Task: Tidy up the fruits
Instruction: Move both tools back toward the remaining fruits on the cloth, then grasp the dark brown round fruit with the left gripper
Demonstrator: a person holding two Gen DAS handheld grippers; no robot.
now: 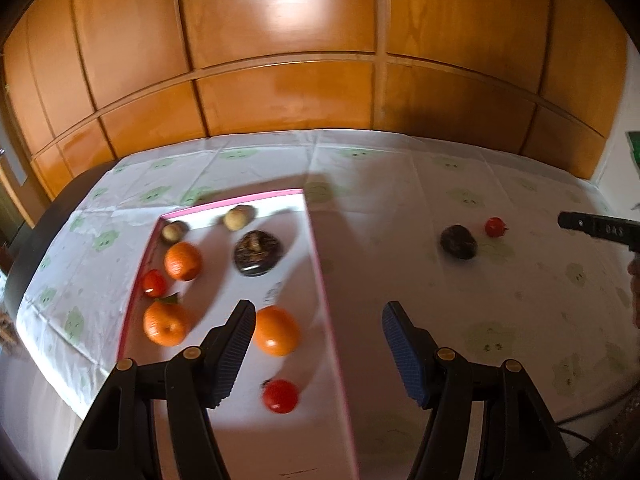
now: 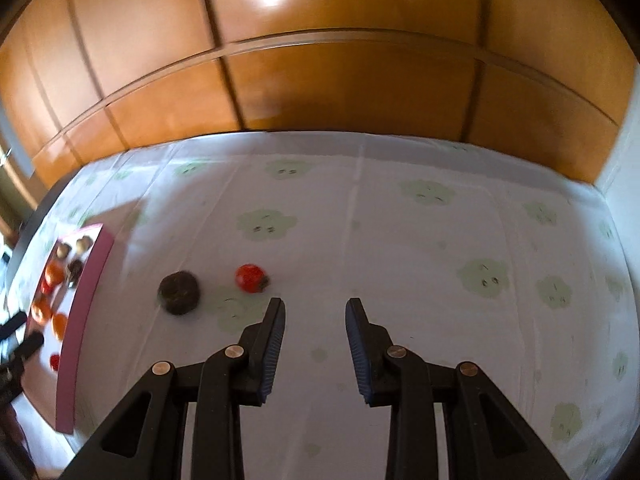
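Left gripper (image 1: 318, 320): jaws spread, empty, above pink-rimmed tray's (image 1: 316, 240) right wall.
Right gripper (image 2: 315, 312): jaws apart, empty, over tablecloth (image 2: 420, 260).
Tray load: oranges, tomatoes, brown fruits already in.
Loose fruit: red tomato (image 2: 250, 278) and dark fruit (image 2: 179, 292) on cloth, just ahead-left of right gripper.
Step, judged: collecting the leftovers; next, swing left, straddle tomato.
Room: open cloth rightward; wood panel wall (image 2: 320, 80) bounds far edge.
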